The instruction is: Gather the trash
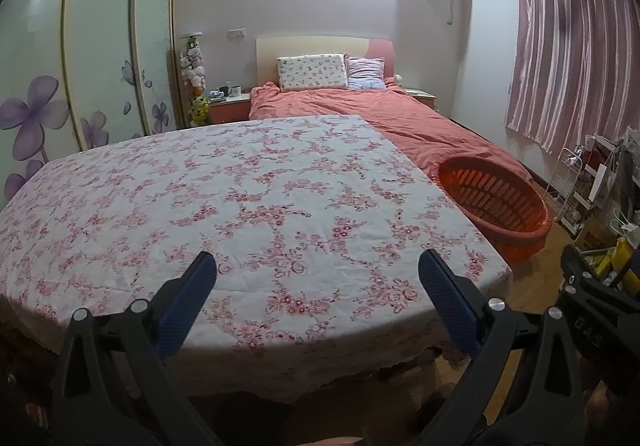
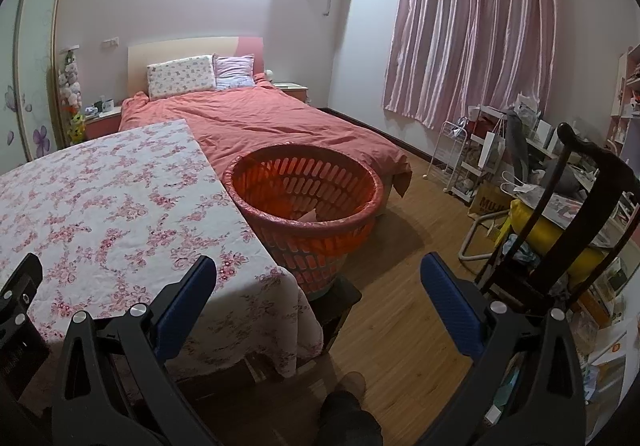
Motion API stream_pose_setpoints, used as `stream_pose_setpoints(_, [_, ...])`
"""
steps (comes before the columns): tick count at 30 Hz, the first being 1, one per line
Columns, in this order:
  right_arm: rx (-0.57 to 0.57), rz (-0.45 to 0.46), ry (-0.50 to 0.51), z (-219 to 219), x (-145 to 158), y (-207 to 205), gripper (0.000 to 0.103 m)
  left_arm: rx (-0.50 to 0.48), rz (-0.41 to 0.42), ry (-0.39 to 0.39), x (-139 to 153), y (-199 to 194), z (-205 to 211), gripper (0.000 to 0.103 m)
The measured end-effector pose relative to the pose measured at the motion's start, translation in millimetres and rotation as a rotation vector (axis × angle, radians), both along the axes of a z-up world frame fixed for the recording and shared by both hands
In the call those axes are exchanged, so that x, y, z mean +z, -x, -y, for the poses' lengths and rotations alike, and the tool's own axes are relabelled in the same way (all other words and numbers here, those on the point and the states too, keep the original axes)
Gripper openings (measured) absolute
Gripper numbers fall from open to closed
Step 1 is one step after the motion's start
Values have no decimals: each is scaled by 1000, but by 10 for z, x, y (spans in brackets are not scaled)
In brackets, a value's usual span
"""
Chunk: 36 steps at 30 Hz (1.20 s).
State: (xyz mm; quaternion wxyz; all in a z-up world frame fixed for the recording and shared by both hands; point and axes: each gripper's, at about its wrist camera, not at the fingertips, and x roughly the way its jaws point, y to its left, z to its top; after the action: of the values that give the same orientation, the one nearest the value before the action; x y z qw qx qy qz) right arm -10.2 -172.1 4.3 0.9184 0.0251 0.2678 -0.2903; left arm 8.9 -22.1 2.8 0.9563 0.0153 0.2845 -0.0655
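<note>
- At the near edge of the table (image 1: 248, 197), covered by a floral cloth, the left tool (image 1: 318, 278) hung above the cloth with its blue-padded fingers (image 1: 188, 298) wide apart and nothing between them.
- The right tool (image 2: 318, 282) was held off the table's right corner, over the wooden floor (image 2: 400, 286), its fingers likewise spread and empty; part of its black frame showed at the right edge of the left wrist view.
- The orange basket (image 2: 304, 201) stood just beside the table's right side, raised on a dark stool (image 2: 336, 298) so that its rim sat near tabletop height. That placing probably let trash be dropped in with a short sideways reach.
- A thin liner appeared to be folded over the basket's rim, and one pale scrap (image 2: 308, 215) lay at its bottom, the only piece of trash I could make out.
- No trash was visible on the cloth in either view, so the table seemed cleared, or not yet laid out; I could not tell which.
- Both tools being open and level, facing the room, suggested a resting pose between picks rather than an approach.
- Behind the table lay the bed (image 2: 256, 121) with a salmon cover, and clutter with a dark chair (image 2: 592, 181) stood at the right, well apart from the basket.
</note>
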Motion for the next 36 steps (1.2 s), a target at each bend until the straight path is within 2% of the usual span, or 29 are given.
stream_pose_setpoints(13, [-5, 14, -5, 7, 15, 17, 101, -29, 17, 9, 51, 62, 64, 99])
stream_pose_setpoints(36, [-8, 16, -13, 11, 20, 26, 101, -21, 10, 15, 40, 82, 36, 99])
